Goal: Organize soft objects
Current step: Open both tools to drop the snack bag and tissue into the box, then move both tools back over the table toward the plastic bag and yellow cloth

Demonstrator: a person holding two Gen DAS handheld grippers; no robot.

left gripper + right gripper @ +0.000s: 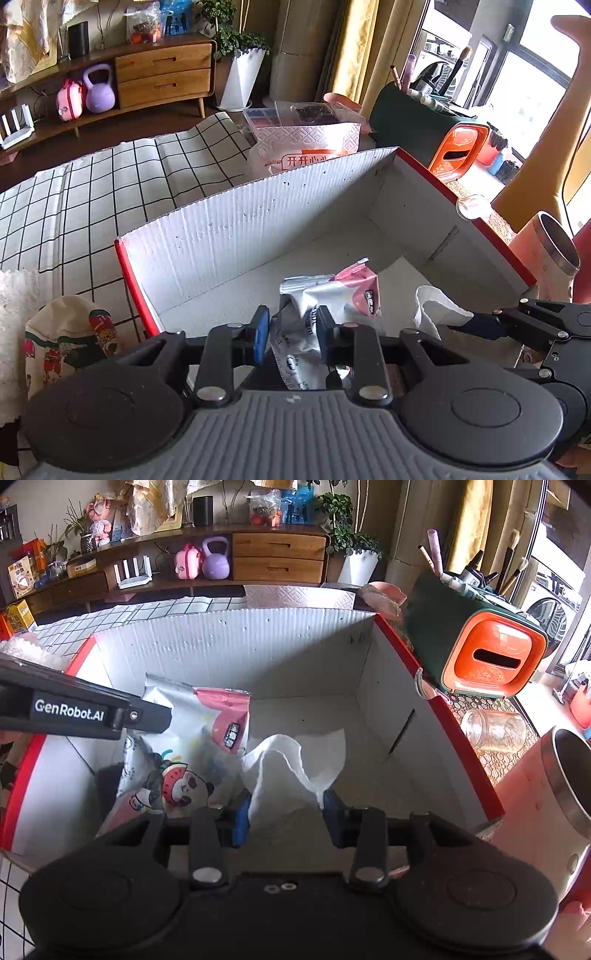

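Note:
A white cardboard box with red edges (229, 236) stands on the table; it also shows in the right wrist view (258, 642). My left gripper (293, 334) is shut on a silver and pink wipes packet (325, 299) and holds it inside the box. The packet, with a panda picture, also shows in the right wrist view (192, 753), with the left gripper's side (74, 710) over it. My right gripper (286, 818) sits inside the box, its blue pads apart on either side of a crumpled white paper towel (295, 764), which also shows in the left wrist view (436, 306).
Behind the box lies a pink tissue pack (306, 144). To the right stand a green and orange holder (491, 657), a lying glass jar (495, 729) and a pink metal-lined cup (554, 775). A printed cloth bag (62, 343) lies left, on the checked tablecloth (110, 184).

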